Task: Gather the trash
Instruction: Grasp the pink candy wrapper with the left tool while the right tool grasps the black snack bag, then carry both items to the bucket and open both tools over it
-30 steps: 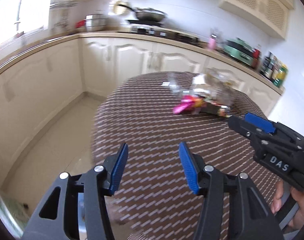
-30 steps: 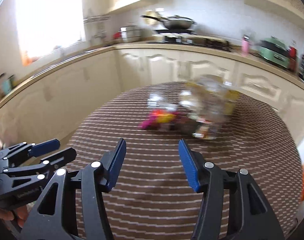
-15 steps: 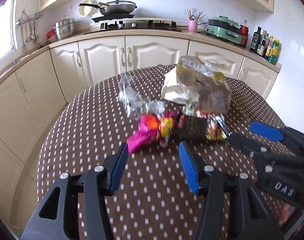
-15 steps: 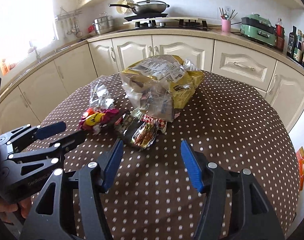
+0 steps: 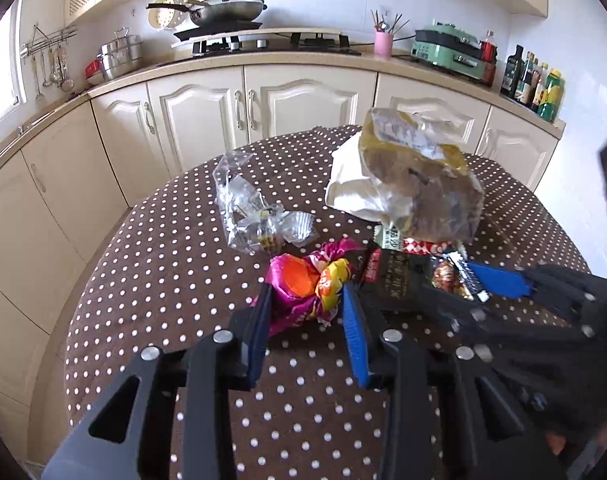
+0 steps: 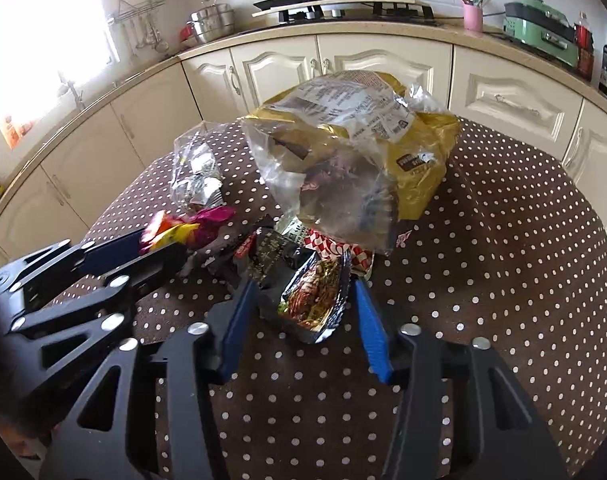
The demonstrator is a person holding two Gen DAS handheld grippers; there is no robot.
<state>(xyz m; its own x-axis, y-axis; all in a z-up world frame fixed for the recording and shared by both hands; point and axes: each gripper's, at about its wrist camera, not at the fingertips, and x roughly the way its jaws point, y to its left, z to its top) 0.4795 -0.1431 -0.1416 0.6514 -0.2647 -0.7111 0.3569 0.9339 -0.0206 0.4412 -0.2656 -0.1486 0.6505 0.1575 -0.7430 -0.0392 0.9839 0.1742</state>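
A pile of trash lies on the brown dotted table [image 5: 163, 280]. My left gripper [image 5: 306, 300] is closing on a crumpled pink, orange and yellow wrapper [image 5: 303, 284], and its pads touch the wrapper on both sides. My right gripper [image 6: 303, 282] is also closing. A dark noodle packet [image 6: 311, 300] lies between its fingers, with a sliver of gap at each pad. Behind them stands a large clear and yellow bag [image 6: 351, 152] stuffed with rubbish, over a red-and-white checked wrapper [image 6: 343, 252]. A crumpled clear bag [image 5: 243, 208] lies to the left.
Cream kitchen cabinets [image 5: 303, 104] curve behind the table, under a counter with a hob and wok [image 5: 227, 8], a pink cup [image 5: 383, 42], a green appliance [image 5: 447, 50] and bottles [image 5: 535, 80]. The table's edge drops off on the left [image 5: 79, 312].
Both grippers have moved forward and down to the pile. Their jaws have narrowed, the left around the pink wrapper and the right around the dark packet.
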